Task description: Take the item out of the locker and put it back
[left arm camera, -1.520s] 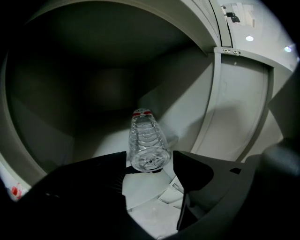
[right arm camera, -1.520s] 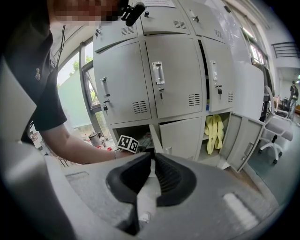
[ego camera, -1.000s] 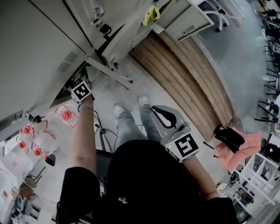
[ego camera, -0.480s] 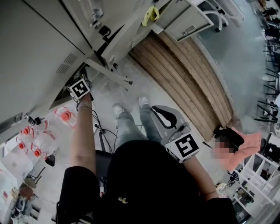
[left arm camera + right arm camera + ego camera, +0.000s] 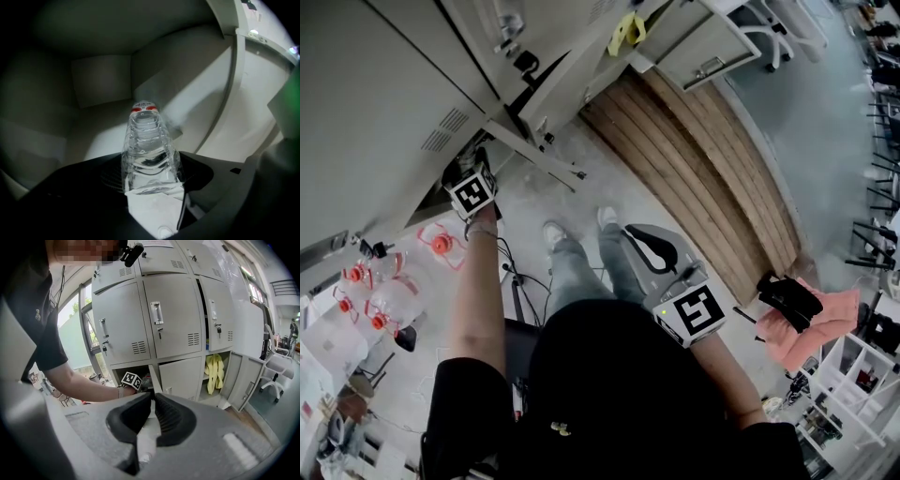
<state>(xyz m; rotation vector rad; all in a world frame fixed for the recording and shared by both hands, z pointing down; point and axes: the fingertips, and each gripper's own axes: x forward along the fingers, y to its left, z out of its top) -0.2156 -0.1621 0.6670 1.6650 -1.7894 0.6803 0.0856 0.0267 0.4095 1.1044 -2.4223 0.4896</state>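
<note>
A clear water bottle (image 5: 149, 140) with a red cap lies inside the grey locker (image 5: 101, 84), cap end away from me. My left gripper (image 5: 151, 165) reaches into that bottom locker. Its jaws have just been closing, and they stand against both sides of the bottle. In the head view only its marker cube (image 5: 473, 193) shows at the locker opening. The right gripper view shows the same cube (image 5: 131, 379) and the person's forearm. My right gripper (image 5: 153, 397) hangs back over the floor, shut and empty, and it also shows in the head view (image 5: 649, 246).
The locker's open door (image 5: 534, 155) juts out beside my left hand. Water jugs with red caps (image 5: 389, 300) stand on the floor to the left. A wooden platform (image 5: 694, 159) lies ahead. A yellow cloth (image 5: 214, 371) hangs in another open locker. A pink cloth (image 5: 825, 314) lies to the right.
</note>
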